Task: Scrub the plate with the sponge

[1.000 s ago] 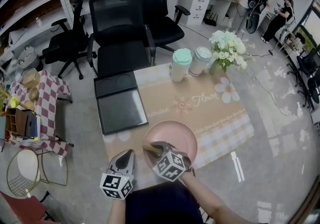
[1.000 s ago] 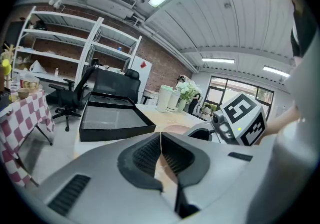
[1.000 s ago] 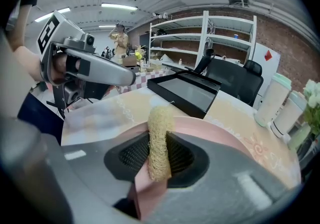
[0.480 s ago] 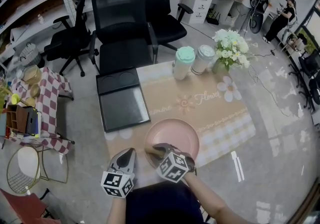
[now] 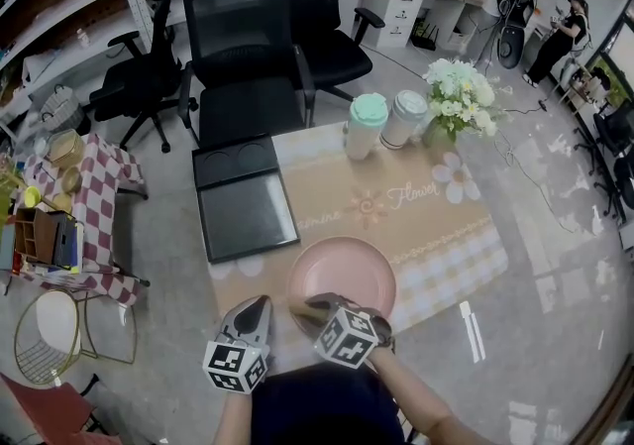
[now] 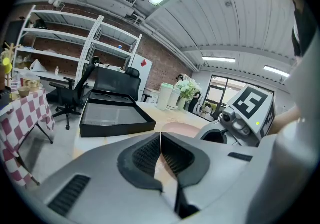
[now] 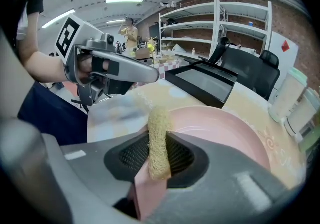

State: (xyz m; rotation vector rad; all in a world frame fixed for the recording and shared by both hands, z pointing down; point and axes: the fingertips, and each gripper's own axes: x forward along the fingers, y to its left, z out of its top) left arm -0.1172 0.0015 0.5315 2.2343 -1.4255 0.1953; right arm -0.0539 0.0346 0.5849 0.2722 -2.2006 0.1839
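Gripping one yellow sponge (image 7: 159,140) edge-up, the right claw (image 7: 160,164) is clamped on it above the near rim of the single pink plate (image 7: 225,128). Just beside it, to its left, the left claw (image 6: 161,144) is closed on nothing. Farther ahead on the surface (image 5: 436,225) stand two cups (image 5: 366,124) and one black tray (image 5: 243,200)

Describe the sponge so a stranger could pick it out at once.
On the beige patterned table sits a round pink plate. At its near rim the right gripper is shut on the sponge. Unlike the smooth plate, it is thin with a coarse yellowish face.
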